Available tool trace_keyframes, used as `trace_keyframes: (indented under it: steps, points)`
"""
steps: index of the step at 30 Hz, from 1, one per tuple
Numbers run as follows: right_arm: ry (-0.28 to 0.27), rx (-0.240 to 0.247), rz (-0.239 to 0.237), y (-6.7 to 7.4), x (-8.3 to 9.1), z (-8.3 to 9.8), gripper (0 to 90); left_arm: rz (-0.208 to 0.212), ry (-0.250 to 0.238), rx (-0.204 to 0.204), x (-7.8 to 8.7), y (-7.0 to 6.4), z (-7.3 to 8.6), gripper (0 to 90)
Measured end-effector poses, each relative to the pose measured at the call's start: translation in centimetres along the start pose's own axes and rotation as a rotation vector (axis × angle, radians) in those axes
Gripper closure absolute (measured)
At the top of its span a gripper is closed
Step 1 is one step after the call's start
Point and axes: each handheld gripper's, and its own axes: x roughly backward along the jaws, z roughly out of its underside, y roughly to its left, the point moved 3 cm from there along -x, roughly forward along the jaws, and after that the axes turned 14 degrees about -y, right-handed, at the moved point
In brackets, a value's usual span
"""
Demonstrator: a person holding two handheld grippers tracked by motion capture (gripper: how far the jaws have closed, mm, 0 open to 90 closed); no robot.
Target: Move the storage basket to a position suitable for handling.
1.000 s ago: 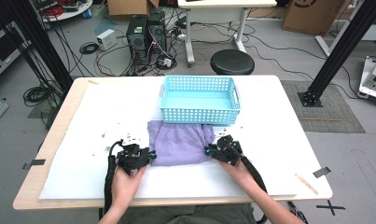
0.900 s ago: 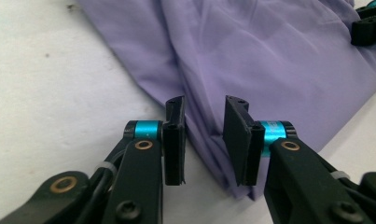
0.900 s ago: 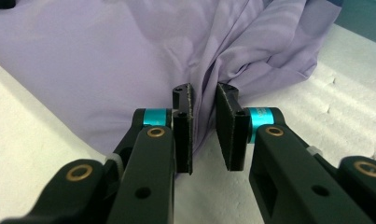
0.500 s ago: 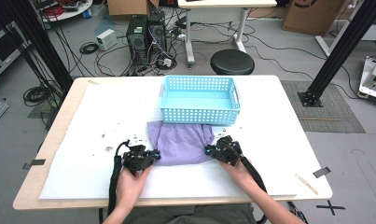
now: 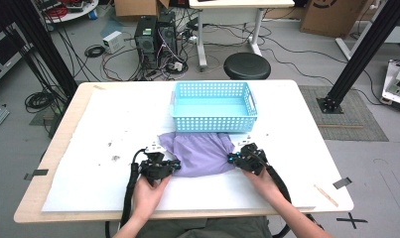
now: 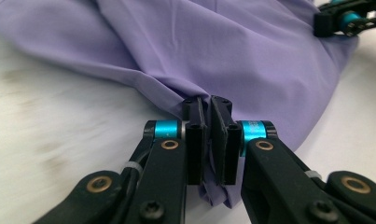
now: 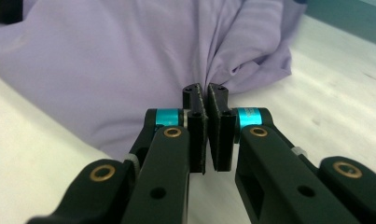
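Left gripper shifted inward | both clamp purple cloth | right gripper pinch clearest close-up

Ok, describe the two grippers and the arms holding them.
Both the left gripper and the right gripper are black, with flat black pads, bright blue collars at the joints and brass-coloured pivot pins. A thick black cable trails from the left one. The forearms are bare, with no sleeves in view.

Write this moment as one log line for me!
left gripper: shut on purple cloth | right gripper: shut on purple cloth | blue basket: behind cloth
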Motion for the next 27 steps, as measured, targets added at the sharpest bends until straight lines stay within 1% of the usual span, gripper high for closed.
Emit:
trace_keyframes:
  steps: [1, 2, 4, 5, 8, 10, 12, 13, 14, 15, 19, 22, 23, 25, 27]
  points:
    - [0.001, -0.009, 0.001, -0.2, 0.3, 0.1, 88.0, 0.011, 0.005, -0.004, -0.3, -0.3, 0.0, 84.3]
    - [0.002, -0.013, 0.011, -0.5, 0.6, 0.3, 88.0, 0.019, 0.002, 0.002, -0.7, -0.8, -0.1, 84.3]
    - [0.001, -0.012, 0.017, -1.1, 1.3, 0.7, 88.1, 0.042, 0.012, -0.002, -1.5, -1.5, -0.2, 84.3]
    - [0.0, -0.022, 0.024, -1.3, 1.7, 0.9, 88.1, 0.05, 0.013, -0.005, -1.9, -1.9, -0.2, 84.3]
    - [-0.004, -0.03, 0.032, -1.9, 2.9, 1.6, 88.1, 0.076, 0.024, -0.01, -2.6, -2.9, -0.3, 84.3]
    - [-0.007, -0.03, 0.032, -2.2, 3.8, 2.2, 88.1, 0.097, 0.035, -0.016, -2.9, -3.6, -0.2, 84.3]
    - [-0.005, -0.043, 0.035, -2.2, 4.8, 2.8, 88.1, 0.119, 0.047, -0.021, -2.9, -4.3, 0.0, 84.5]
    - [-0.008, -0.041, 0.037, -2.2, 5.2, 3.2, 88.1, 0.13, 0.057, -0.029, -2.8, -4.5, 0.2, 84.5]
    - [-0.004, -0.045, 0.038, -2.0, 5.7, 3.5, 88.1, 0.14, 0.062, -0.031, -2.6, -4.7, 0.3, 84.5]
    - [-0.01, -0.039, 0.041, -1.8, 6.1, 3.8, 88.1, 0.147, 0.071, -0.032, -2.3, -5.0, 0.5, 84.5]
    - [-0.014, -0.041, 0.033, -0.8, 7.5, 4.9, 88.0, 0.173, 0.084, -0.031, -1.1, -5.5, 1.3, 84.6]
    - [-0.018, -0.038, 0.027, 0.1, 8.2, 5.5, 88.1, 0.18, 0.087, -0.031, -0.1, -5.7, 1.8, 84.6]
    - [-0.018, -0.036, 0.029, 0.3, 8.3, 5.6, 88.1, 0.179, 0.084, -0.023, 0.3, -5.8, 2.1, 84.6]
    - [-0.018, -0.035, 0.022, 0.8, 8.7, 5.9, 88.0, 0.182, 0.087, -0.035, 0.9, -5.8, 2.3, 84.6]
    - [-0.023, -0.041, 0.017, 1.3, 8.9, 6.2, 88.0, 0.182, 0.087, -0.037, 1.4, -5.7, 2.5, 84.6]
